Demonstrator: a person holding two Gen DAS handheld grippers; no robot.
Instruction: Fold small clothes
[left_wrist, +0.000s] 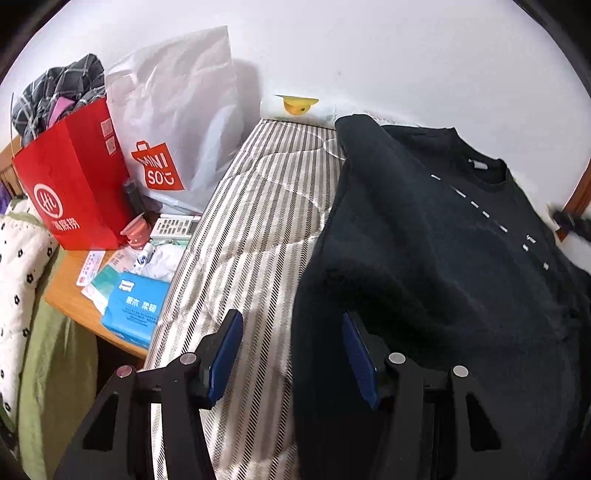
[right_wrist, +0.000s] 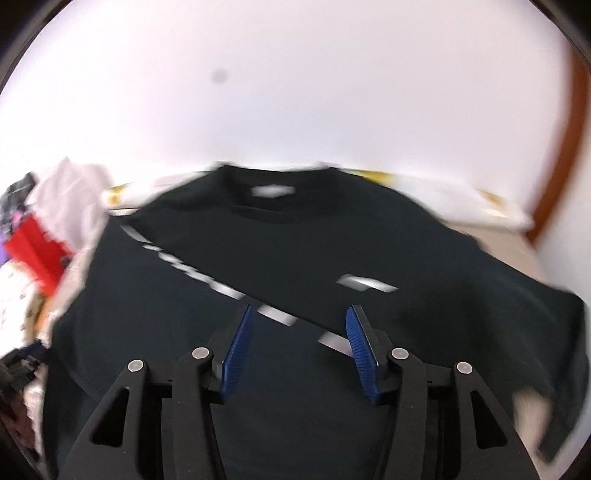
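Note:
A black T-shirt (left_wrist: 436, 258) with a dashed white line print lies spread on the striped bed (left_wrist: 258, 229), collar toward the wall. Its left sleeve is folded in over the body. My left gripper (left_wrist: 291, 325) is open and empty above the shirt's left edge, one finger over the bedding, the other over the shirt. In the blurred right wrist view the T-shirt (right_wrist: 295, 251) fills the middle. My right gripper (right_wrist: 300, 314) is open and empty above the shirt's front.
A wooden bedside table (left_wrist: 74, 295) stands left of the bed with a red paper bag (left_wrist: 70, 184), a white Miniso bag (left_wrist: 177, 122), a remote (left_wrist: 173, 225) and a blue box (left_wrist: 133, 310). A white wall runs behind the bed. A pillow (right_wrist: 491, 206) lies at the head.

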